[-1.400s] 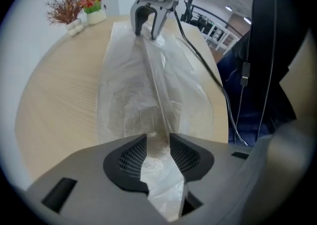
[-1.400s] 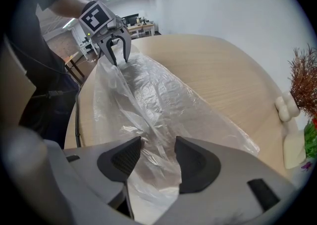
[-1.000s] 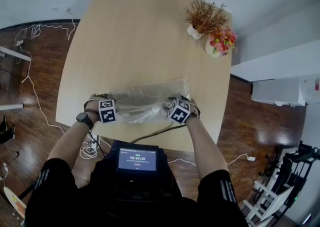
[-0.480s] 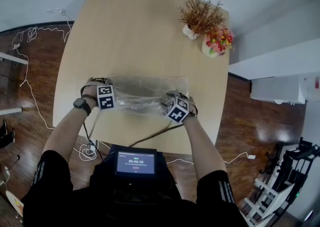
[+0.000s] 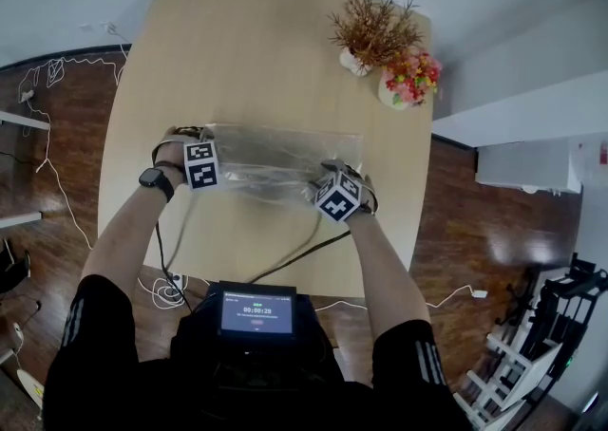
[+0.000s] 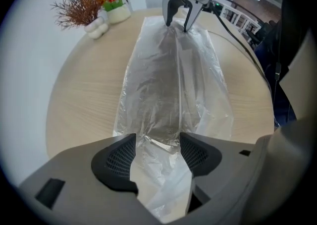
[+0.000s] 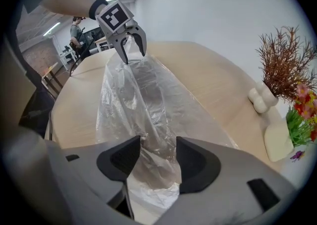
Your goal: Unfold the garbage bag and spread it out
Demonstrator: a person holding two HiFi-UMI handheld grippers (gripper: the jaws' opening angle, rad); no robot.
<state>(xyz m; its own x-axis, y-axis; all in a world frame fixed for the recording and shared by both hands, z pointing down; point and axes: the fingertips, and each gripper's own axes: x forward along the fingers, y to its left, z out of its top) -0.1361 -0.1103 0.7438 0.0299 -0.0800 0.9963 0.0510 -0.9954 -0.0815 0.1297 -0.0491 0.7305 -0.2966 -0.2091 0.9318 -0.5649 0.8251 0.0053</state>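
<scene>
**Head view:** The garbage bag point(image 5: 275, 161) lies flat on the tabletop point(image 5: 256, 49) with its long axis running left to right. One short end is under your left claw point(image 5: 198, 156) and the other is under your right claw point(image 5: 334, 190).

**Left gripper view:** The jaws stand apart and have just been opening. Loose film lies between the pads, unpinched. The bag runs straight ahead to the other claw.

**Right gripper view:** The jaws are likewise wide, with film between them, not pressed.

**Judgement:** Any further spreading runs along that axis, and each hand is nearest its own end.
</scene>
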